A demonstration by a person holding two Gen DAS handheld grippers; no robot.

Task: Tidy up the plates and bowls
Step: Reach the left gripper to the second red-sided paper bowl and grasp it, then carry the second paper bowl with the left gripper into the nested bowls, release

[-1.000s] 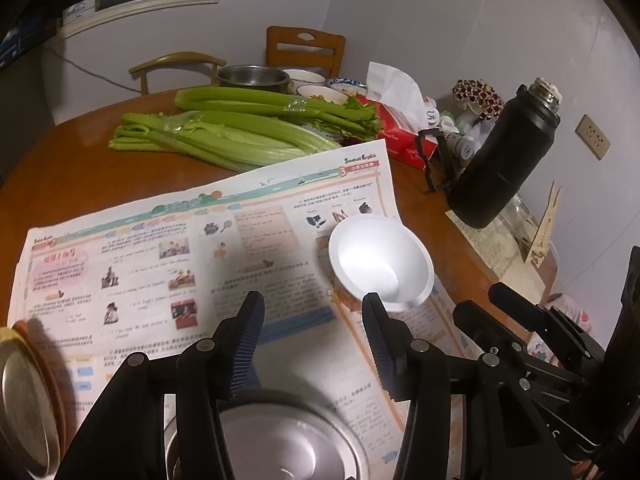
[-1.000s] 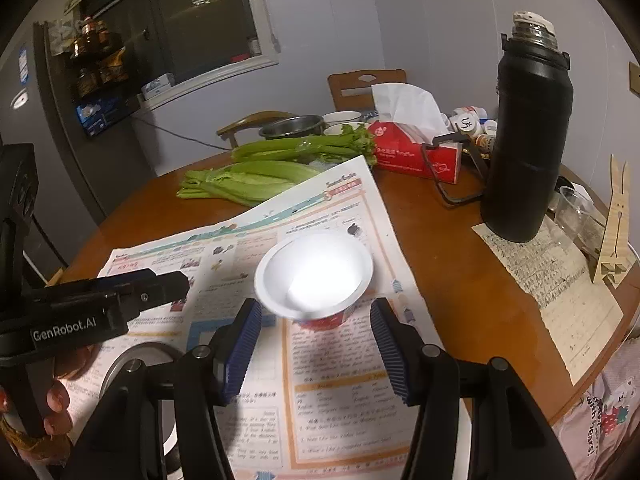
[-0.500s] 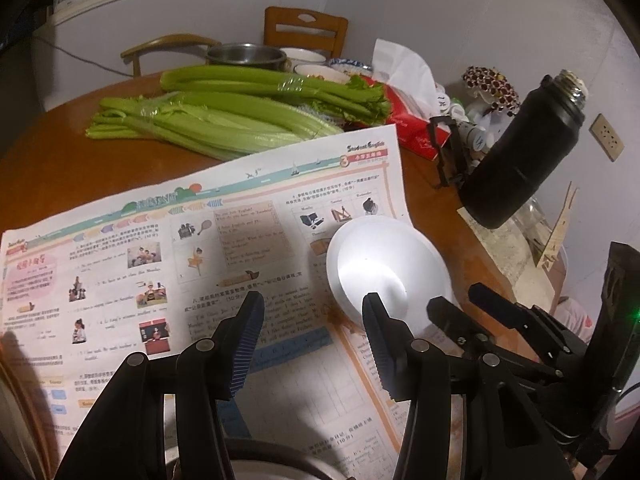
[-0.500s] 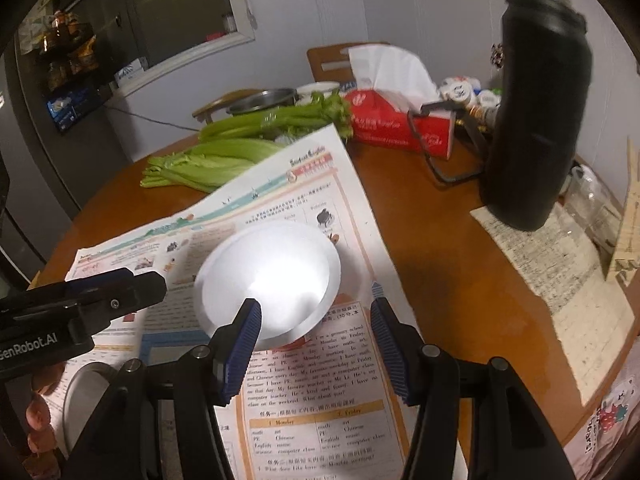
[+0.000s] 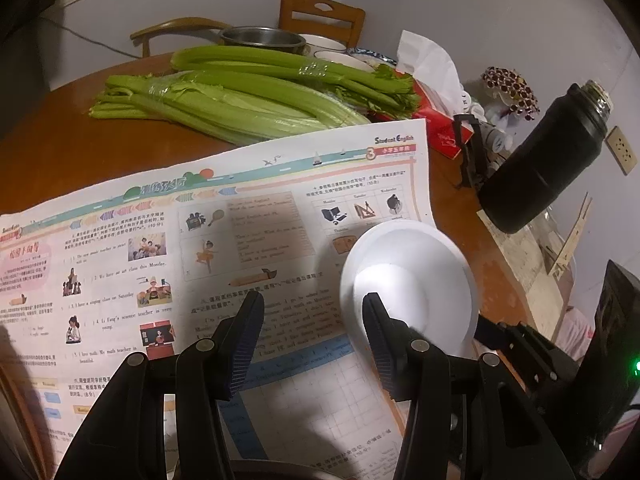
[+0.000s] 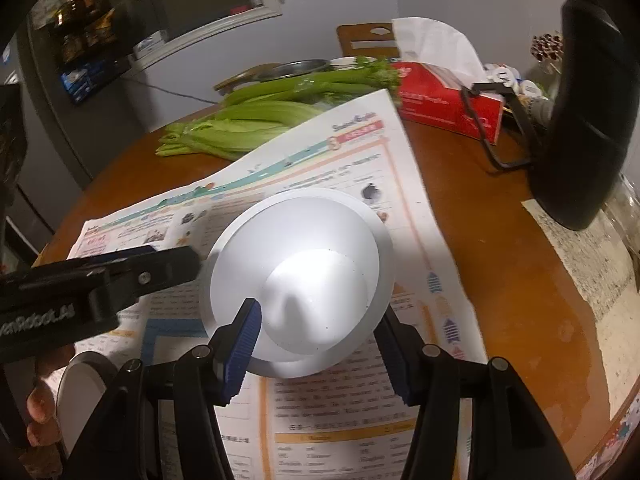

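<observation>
A white bowl (image 6: 304,280) stands on a newspaper (image 6: 320,168) on the round wooden table. My right gripper (image 6: 316,320) is open, with its blue-padded fingers on either side of the bowl's near rim. In the left wrist view the same bowl (image 5: 416,276) sits just beyond my left gripper's right finger. My left gripper (image 5: 312,316) is open and empty above the newspaper (image 5: 200,240). A metal dish (image 6: 80,384) shows at the lower left of the right wrist view, partly hidden.
Celery stalks (image 5: 248,96) lie across the far side of the table. A black thermos (image 5: 548,160) and a red tissue box (image 6: 448,100) stand at the right. A metal pot (image 5: 260,38) and small bowls sit at the back, before a wooden chair (image 5: 320,12).
Both grippers have moved forward toward the white bowl. The right gripper's fingers now flank the bowl. The metal dish under the left gripper has dropped out of its view.
</observation>
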